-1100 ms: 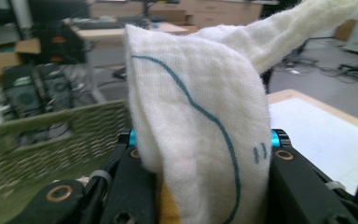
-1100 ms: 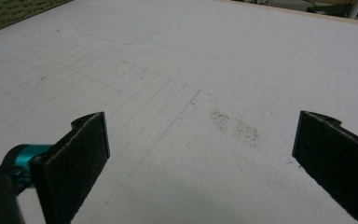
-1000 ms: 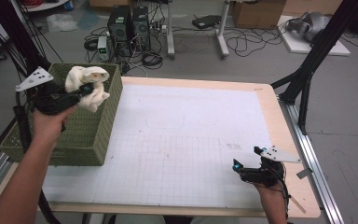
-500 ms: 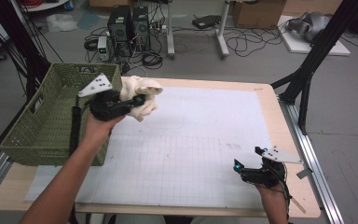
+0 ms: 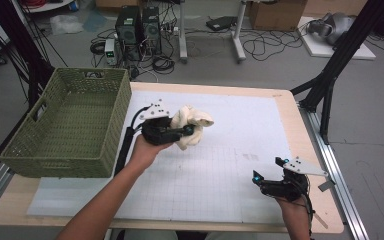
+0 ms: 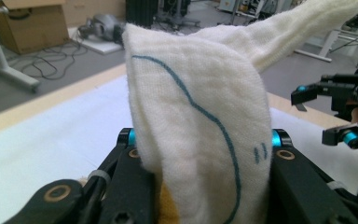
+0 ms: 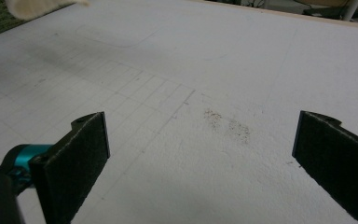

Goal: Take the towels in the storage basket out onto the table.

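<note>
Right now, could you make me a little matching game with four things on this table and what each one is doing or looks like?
Things:
1. left gripper
2. right gripper
3. cloth
4. basket

States:
A. green, woven, at the table's left edge
B. cream, with a blue line, bunched and lifted over the white mat
C. open, nothing between its pads
D. clamped on soft fabric

Pairs: 1-D, 2-C, 3-B, 4-A
</note>
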`<state>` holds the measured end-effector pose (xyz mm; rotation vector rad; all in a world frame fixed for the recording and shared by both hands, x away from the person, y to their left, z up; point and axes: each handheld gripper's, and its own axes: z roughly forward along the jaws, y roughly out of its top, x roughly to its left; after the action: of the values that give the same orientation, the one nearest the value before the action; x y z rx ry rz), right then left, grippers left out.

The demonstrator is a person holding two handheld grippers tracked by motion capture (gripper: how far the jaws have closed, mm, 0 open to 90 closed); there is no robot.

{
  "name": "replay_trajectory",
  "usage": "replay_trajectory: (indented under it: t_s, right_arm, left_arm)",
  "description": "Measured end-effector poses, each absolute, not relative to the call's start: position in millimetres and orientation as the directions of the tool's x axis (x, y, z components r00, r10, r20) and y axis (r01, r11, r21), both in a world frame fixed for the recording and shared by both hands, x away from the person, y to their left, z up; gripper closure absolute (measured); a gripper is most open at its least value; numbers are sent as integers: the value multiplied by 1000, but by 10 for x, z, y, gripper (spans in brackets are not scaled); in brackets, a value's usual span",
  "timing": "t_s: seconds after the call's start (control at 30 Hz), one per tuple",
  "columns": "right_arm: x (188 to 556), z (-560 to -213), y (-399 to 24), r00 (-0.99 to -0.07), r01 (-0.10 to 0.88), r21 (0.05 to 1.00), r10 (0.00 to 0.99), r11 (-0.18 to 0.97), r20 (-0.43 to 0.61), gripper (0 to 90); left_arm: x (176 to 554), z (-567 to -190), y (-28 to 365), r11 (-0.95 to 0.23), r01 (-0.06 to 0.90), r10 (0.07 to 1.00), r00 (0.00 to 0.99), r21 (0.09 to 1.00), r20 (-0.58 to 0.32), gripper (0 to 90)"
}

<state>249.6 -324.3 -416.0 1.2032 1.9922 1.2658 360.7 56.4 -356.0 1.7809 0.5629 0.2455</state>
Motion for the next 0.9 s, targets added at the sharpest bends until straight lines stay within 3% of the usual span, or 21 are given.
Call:
replay_trajectory:
  t_s: [0.33,0.63,0.7,0.8,0.9]
  right_arm:
    - [2490,-4168,-3260,-489,422,889,870,179,57,29]
    - [2506,-4179,-3248,-495,426,886,867,185,56,29]
    - [2507,-4181,-3245,-496,426,885,867,188,55,29]
    - [2505,-4179,-3239,-497,426,884,866,190,54,29]
    - [2504,-4181,-3240,-497,424,885,866,191,51,29]
  left_arm:
    - [3622,-4091,248,-262,312,486,860,913,-155,666]
    - [3702,-4299,217,-265,400,499,835,877,-230,637]
    - [3722,-4334,210,-286,399,520,828,871,-209,621]
    - [3780,-4382,245,-275,438,591,779,856,-209,520]
    - [3821,-4346,344,-236,446,665,722,863,-192,342]
